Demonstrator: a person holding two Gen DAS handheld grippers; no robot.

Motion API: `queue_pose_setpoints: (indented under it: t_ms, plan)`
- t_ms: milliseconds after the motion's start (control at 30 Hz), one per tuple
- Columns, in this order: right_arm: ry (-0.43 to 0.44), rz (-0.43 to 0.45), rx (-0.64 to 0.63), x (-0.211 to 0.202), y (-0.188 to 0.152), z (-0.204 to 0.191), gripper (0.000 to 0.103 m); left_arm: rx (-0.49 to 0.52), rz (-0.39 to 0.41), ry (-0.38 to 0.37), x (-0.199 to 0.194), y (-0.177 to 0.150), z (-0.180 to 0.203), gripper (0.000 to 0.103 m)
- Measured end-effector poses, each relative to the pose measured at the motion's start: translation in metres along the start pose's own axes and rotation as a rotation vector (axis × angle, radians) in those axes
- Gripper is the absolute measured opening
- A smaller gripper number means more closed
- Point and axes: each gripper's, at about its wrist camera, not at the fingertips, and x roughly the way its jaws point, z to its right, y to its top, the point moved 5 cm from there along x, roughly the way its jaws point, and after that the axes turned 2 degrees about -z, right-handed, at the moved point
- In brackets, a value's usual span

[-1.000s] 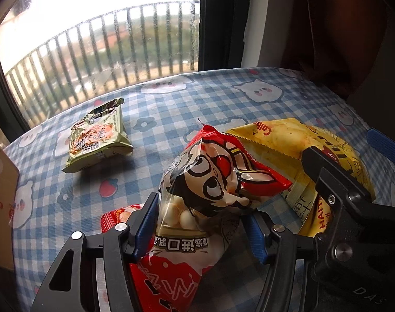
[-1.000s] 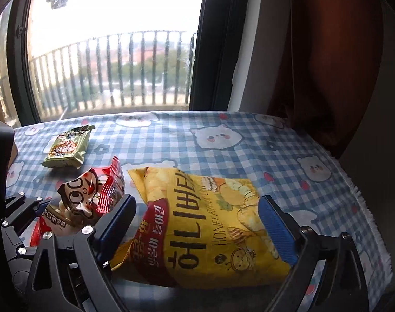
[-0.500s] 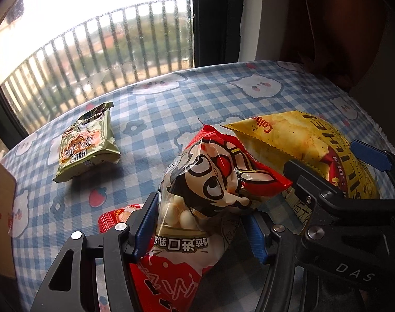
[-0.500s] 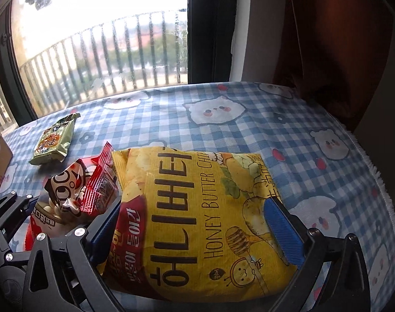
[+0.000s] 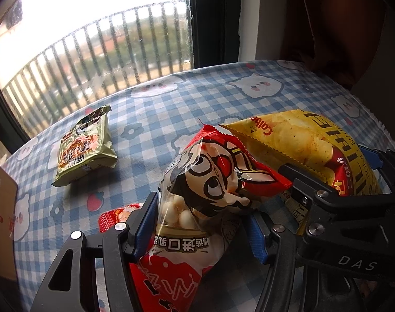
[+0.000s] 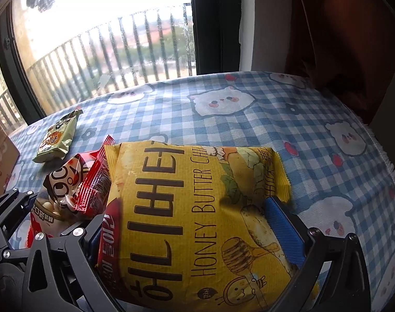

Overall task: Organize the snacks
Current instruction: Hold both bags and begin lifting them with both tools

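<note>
My left gripper (image 5: 197, 226) is shut on a red and white snack bag with a cartoon face (image 5: 208, 189), holding it tilted above the checked tablecloth; the bag also shows in the right wrist view (image 6: 67, 192). My right gripper (image 6: 192, 234) grips a yellow honey butter chip bag (image 6: 187, 218) between its blue pads, and the bag looks lifted. That bag (image 5: 298, 143) lies just right of the red bag in the left wrist view. A green snack packet (image 5: 85, 148) lies flat on the cloth at the far left (image 6: 58, 137).
A cardboard box (image 5: 0, 223) stands at the left edge of the table. The blue checked tablecloth (image 6: 249, 130) ends at a fringed right edge. A window with railings is behind, and a brown curtain (image 6: 340, 39) hangs at the back right.
My right gripper moved forward over the yellow chip bag and closed on it; the bag now fills the right wrist view. My left gripper kept hold of the red bag.
</note>
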Motion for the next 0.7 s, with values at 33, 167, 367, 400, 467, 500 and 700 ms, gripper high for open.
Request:
queue_pose_setpoints:
  t_ms: [33, 167, 367, 400, 467, 500, 700]
  plan:
    - [0.006, 0.002, -0.004, -0.001, 0.0, -0.001, 0.098, 0.004, 0.001, 0.003, -0.001, -0.001, 0.0, 0.063]
    - [0.002, 0.021, -0.027, -0.009, -0.003, -0.011, 0.089, 0.005, 0.003, -0.007, -0.003, -0.002, 0.001, 0.062]
    - [-0.023, 0.051, -0.06, -0.023, -0.004, -0.026, 0.077, 0.005, 0.013, -0.037, -0.011, -0.007, -0.001, 0.061]
    - [-0.027, 0.056, -0.062, -0.025, -0.005, -0.029, 0.075, 0.0, 0.017, -0.039, -0.012, -0.007, -0.003, 0.061]
    - [-0.019, 0.06, -0.055, -0.029, -0.005, -0.034, 0.073, -0.01, 0.028, -0.042, -0.018, -0.008, -0.008, 0.061]
    - [-0.01, 0.064, -0.044, -0.031, -0.005, -0.036, 0.073, -0.014, 0.032, -0.044, -0.02, -0.008, -0.011, 0.061]
    - [0.022, 0.071, -0.028, -0.047, -0.008, -0.056, 0.071, -0.039, 0.057, -0.046, -0.04, -0.015, -0.028, 0.06]
